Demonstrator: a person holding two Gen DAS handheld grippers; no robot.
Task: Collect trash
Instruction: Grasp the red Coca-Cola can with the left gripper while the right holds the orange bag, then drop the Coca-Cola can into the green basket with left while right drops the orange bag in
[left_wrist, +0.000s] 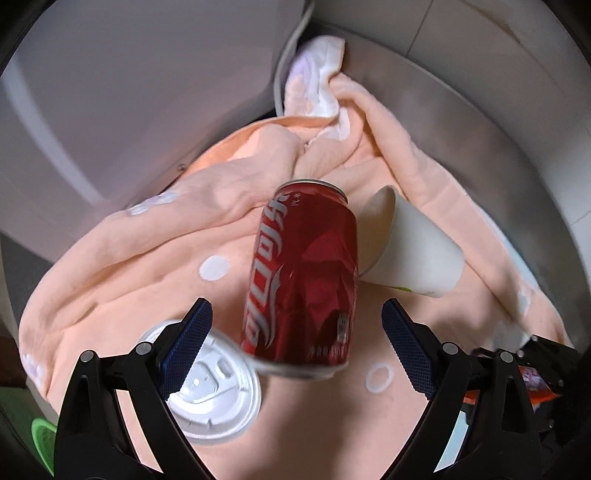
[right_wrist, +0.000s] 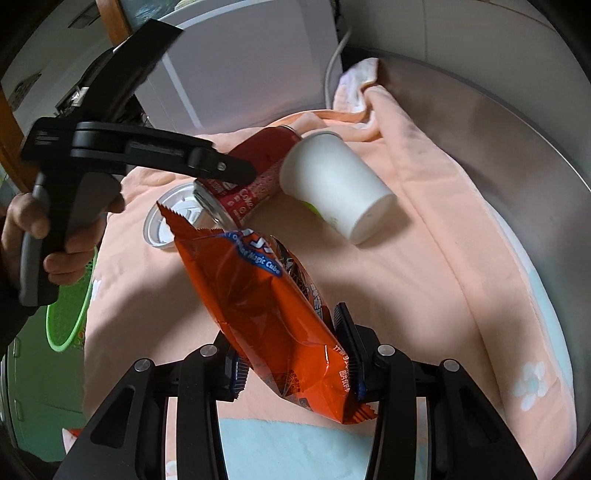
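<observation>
A red cola can (left_wrist: 303, 273) lies on its side on a peach blanket (left_wrist: 122, 266). My left gripper (left_wrist: 295, 314) hangs open over it, one blue-padded finger on each side, neither pad touching it. A white paper cup (left_wrist: 410, 247) lies tipped over just right of the can. A white plastic lid (left_wrist: 210, 395) rests flat under the left finger. My right gripper (right_wrist: 291, 343) is shut on an orange snack bag (right_wrist: 266, 302), which it holds above the blanket. Beyond the bag in the right wrist view lie the can (right_wrist: 255, 166), the cup (right_wrist: 332, 184) and the lid (right_wrist: 162, 221).
A green perforated basket (right_wrist: 70, 306) stands off the blanket's left edge, below a person's hand (right_wrist: 33, 225) on the left gripper's handle. A white cabinet (right_wrist: 240, 62) and a cable (right_wrist: 332, 62) are at the back. A curved grey metal wall (right_wrist: 517, 147) borders the blanket on the right.
</observation>
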